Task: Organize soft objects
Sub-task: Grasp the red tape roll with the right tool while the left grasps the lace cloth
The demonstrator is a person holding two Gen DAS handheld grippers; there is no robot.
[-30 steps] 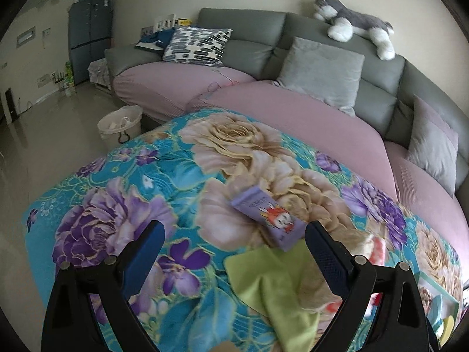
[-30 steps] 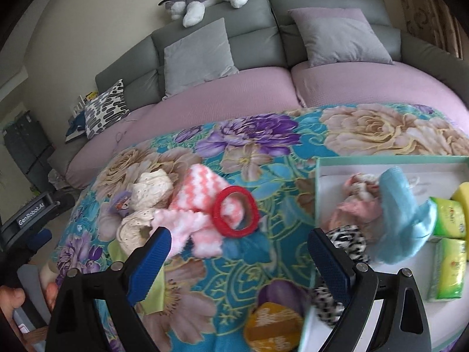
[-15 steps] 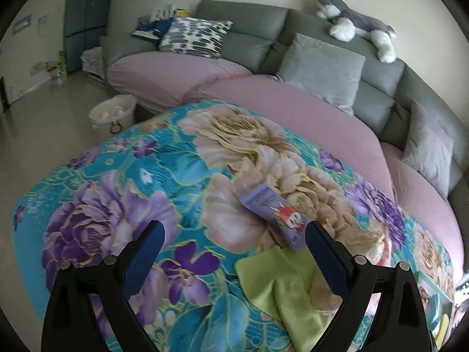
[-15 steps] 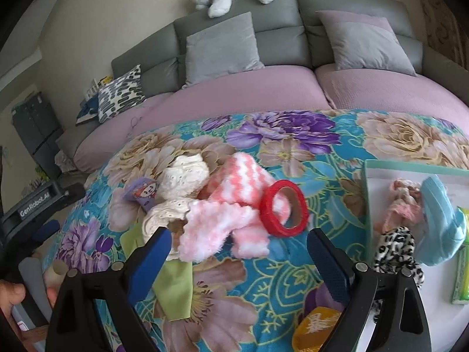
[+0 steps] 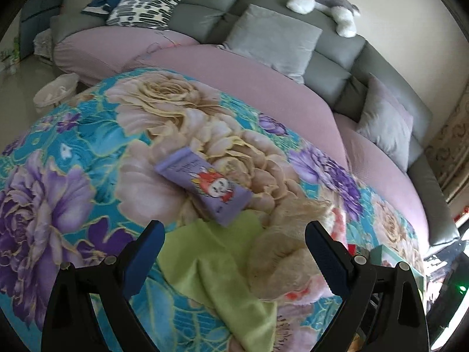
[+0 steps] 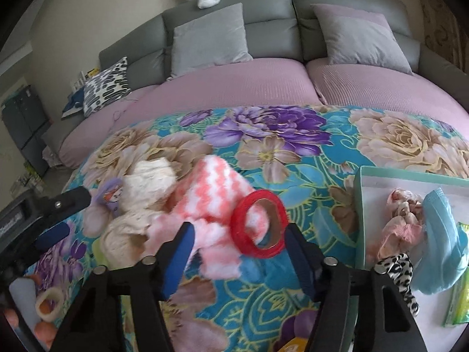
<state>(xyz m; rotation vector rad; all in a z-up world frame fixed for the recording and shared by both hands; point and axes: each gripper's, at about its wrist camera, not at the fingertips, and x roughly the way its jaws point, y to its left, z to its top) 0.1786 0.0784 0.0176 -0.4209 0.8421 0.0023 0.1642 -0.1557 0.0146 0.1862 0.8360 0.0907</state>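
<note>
Two grippers, right gripper [image 6: 236, 252] jaws just closing around one red tape ring [image 6: 258, 223] and fluffy pink-white sock [image 6: 215, 202], not yet pressing, left gripper [image 5: 234, 252] spread wide above one green cloth [image 5: 217, 272], beside one purple packet [image 5: 205, 184]

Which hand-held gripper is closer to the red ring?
The right hand-held gripper: the red ring sits between its open blue fingers, untouched. The left hand-held gripper hovers farther off, over the green cloth.
</note>
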